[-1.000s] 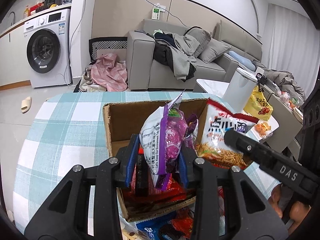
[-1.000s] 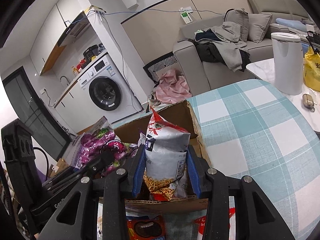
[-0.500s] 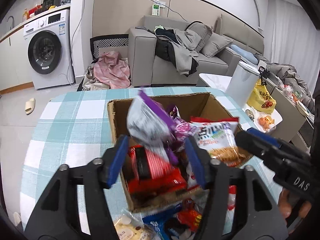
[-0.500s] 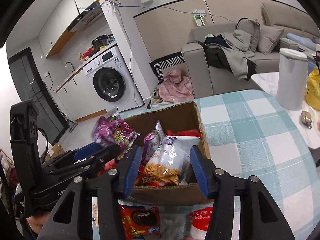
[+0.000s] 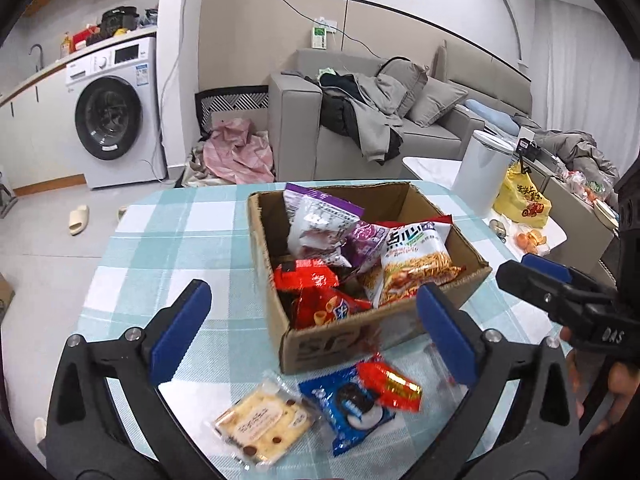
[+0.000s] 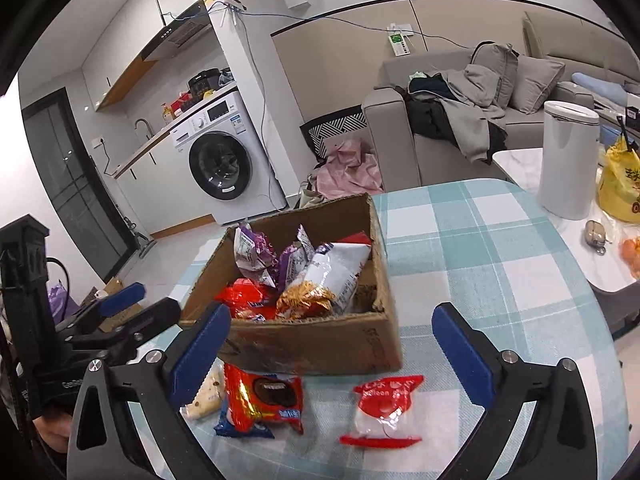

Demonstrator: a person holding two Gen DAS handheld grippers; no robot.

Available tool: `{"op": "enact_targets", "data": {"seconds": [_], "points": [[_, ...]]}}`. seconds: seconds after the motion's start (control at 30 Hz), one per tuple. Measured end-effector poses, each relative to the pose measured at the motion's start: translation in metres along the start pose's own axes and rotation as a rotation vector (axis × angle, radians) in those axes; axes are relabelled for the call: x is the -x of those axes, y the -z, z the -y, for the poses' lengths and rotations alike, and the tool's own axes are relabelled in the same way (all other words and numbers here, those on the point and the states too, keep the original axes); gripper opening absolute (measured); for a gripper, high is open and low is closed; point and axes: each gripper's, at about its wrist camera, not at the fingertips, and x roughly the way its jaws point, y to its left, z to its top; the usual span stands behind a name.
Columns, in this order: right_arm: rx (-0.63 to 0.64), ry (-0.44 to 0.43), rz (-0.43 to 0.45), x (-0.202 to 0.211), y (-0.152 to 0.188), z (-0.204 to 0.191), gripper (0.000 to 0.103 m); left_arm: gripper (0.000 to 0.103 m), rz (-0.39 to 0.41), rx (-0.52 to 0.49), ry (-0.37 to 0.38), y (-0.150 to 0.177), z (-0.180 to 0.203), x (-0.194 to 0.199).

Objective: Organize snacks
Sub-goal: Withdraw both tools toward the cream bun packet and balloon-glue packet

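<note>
Behind the counter [image 5: 168,240] with its blue-white checked cloth, a living room shows a grey sofa [image 5: 360,120] with clothes on it and a washing machine [image 5: 116,112] at the wall.

On the counter stands the cardboard box [image 5: 332,340], already full of snacks: a purple bag [image 5: 316,220] at the back, a noodle snack bag [image 5: 416,264] leaning to the right wall, and red packets [image 5: 320,296] at the front. Before the box, four small snacks lie loose: a yellow cake pack [image 5: 264,424], a blue cookie pack [image 5: 352,408], a small red packet [image 5: 394,386] on top of the cookie pack, and a clear pack with red ends [image 6: 384,412].

The left tool [image 5: 312,336] has its jaws opening and they stand wide, with nothing pressed between the pads. The right tool [image 6: 340,356] is the same: opening, wide, empty.

What could go wrong, I think: the box is crowded, so a further bag pushed in may slide out over the low front wall. Also the red packet overlaps the cookie pack, so a grasp may take two at once or drop one.

The cake pack and the cookie pack lie just below and between the fingers of the left tool. The clear pack lies between the fingers of the right tool, near to it.
</note>
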Motion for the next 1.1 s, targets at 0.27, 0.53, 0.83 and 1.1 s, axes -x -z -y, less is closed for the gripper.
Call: {"op": "enact_targets", "data": {"seconds": [0.27, 0.53, 0.83, 1.1], "points": [[-0.013, 0.015, -0.025, 0.015, 0.014, 0.012, 0.103, 0.102, -0.001, 0.043, -0.022, 0.017, -0.008, 0.030], [-0.003, 0.028, -0.066, 0.019, 0.027, 0.017, 0.103, 0.102, -0.027, 0.026, -0.043, 0.032, -0.006, 0.034], [0.027, 0.045, -0.074, 0.017, 0.041, 0.018, 0.103, 0.102, -0.079, 0.032, -0.068, 0.056, -0.016, 0.019], [0.025, 0.051, -0.122, 0.003, 0.051, 0.018, 0.103, 0.102, -0.142, 0.091, -0.100, 0.080, -0.042, 0.002]]}}
